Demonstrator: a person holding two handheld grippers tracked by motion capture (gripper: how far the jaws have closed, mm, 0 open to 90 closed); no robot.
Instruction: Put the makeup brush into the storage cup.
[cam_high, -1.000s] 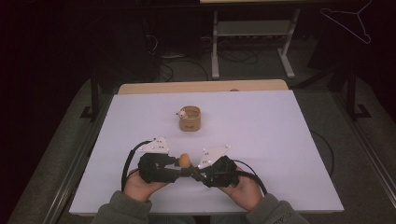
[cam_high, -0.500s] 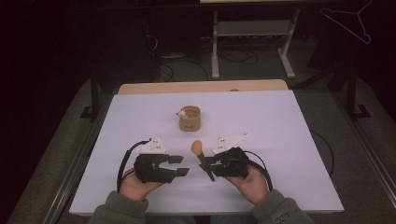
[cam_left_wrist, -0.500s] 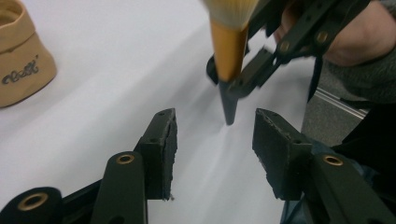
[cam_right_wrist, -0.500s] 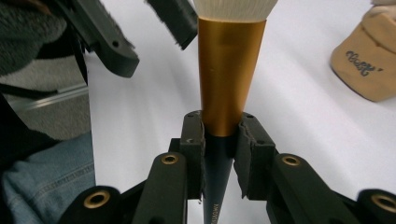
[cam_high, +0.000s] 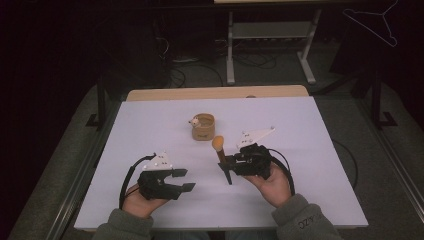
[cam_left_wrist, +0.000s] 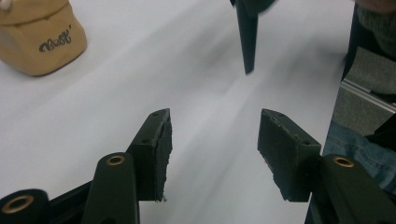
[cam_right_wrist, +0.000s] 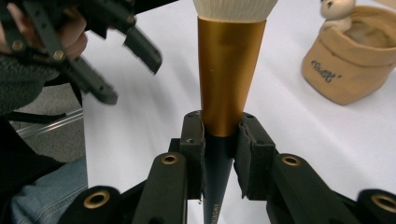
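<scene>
Right gripper (cam_high: 226, 162), high view: black two-jaw tool with a grey three-cornered plate on top, held in the person's right hand (cam_high: 272, 182) at the near right of the white table top (cam_high: 310, 130). Jaws clamped on a make-up brush with black tapered handle, gold metal ferrule and pale round bristle head (cam_high: 220, 155). Brush held nearly upright, bristle head toward the far side, handle tip pointing toward the person and just above the table.

Left gripper (cam_high: 184, 179), same view: black, grey-plated, held in the left hand (cam_high: 140, 200) at the near left. Jaws spread wide, nothing between them. Well apart from the brush.

Tan round fabric pot with a small white figure at its rim (cam_high: 203, 127): stands at mid-table, just beyond the brush head, not touching it.

Left gripper view: left gripper (cam_left_wrist: 214, 142), two black padded jaws set wide apart over bare white table. Black handle tip of the brush (cam_left_wrist: 246, 35) hangs at the top centre. The pot (cam_left_wrist: 39, 35) at upper left; dark script on its side, possibly "Best", too slanted to read with certainty.

Right gripper view: right gripper (cam_right_wrist: 219, 147), pads pressed on both sides of the brush where gold ferrule meets black handle. Ferrule (cam_right_wrist: 229, 65) rises to the white bristle base at the top edge. The pot (cam_right_wrist: 352, 58) at upper right. Left gripper (cam_right_wrist: 109, 51) blurred at upper left.
</scene>
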